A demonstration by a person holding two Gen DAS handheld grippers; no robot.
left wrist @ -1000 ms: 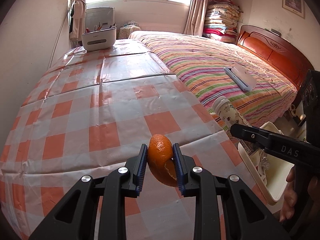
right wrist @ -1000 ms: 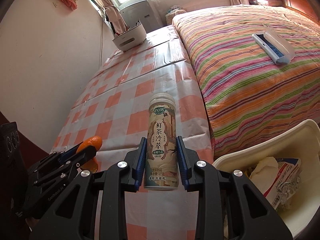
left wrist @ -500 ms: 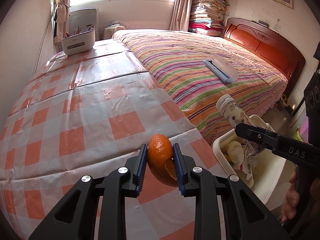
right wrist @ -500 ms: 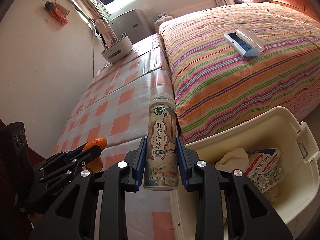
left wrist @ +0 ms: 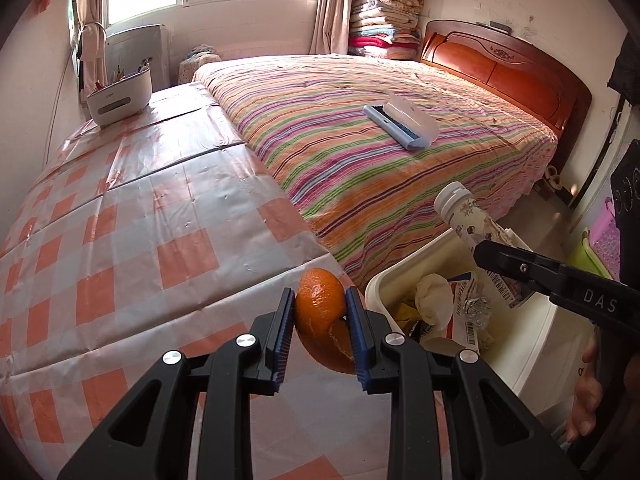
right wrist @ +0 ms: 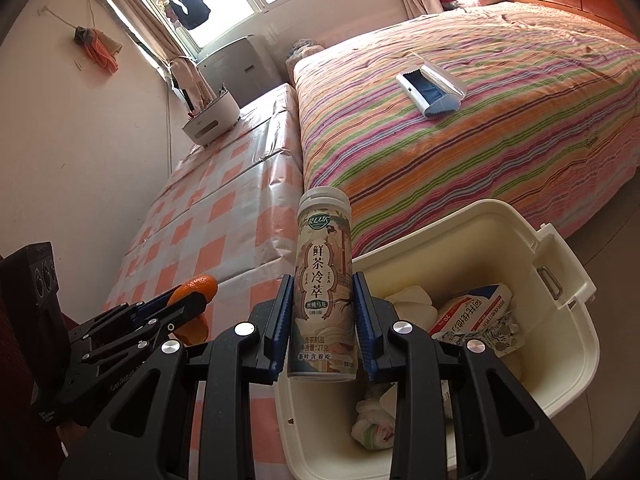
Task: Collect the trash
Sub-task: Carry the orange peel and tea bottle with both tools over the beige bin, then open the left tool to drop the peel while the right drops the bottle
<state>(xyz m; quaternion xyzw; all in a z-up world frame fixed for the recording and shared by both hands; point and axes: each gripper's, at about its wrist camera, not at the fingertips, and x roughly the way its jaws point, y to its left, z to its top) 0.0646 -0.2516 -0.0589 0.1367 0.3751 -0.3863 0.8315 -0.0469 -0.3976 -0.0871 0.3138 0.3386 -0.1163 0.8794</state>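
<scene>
1. Left gripper (left wrist: 320,322): jaws clamped on a piece of orange peel (left wrist: 322,308), pads pressing both sides. No slack that I can see.
2. Right gripper (right wrist: 323,318): jaws closed around a tea bottle (right wrist: 324,280), cap end pointing away from the camera, label facing us. Grip looks solid, bottle sits straight between the pads.
3. What changed: a second ago both loads were hanging over the checked worktop (left wrist: 140,240). Both hands have slid sideways since then. Now the bottle is over the open mouth of the white bin (right wrist: 560,360), and the peel is right at the worktop's edge, just beside the bin's rim.
4. Neither grip has changed during that carry, same clamp on both.
5. The bin already holds crumpled tissue (right wrist: 372,420) and a torn wrapper (right wrist: 476,320), so this is clearly the drop spot.
6. My read: transport is basically done for the bottle, it only needs letting go. The peel probably needs a bit more travel over the rim first, or it could land on the worktop or floor.
7. The striped bed (left wrist: 380,160) sits behind the bin, with a lint brush (left wrist: 400,126) lying on it. Not part of this.
</scene>
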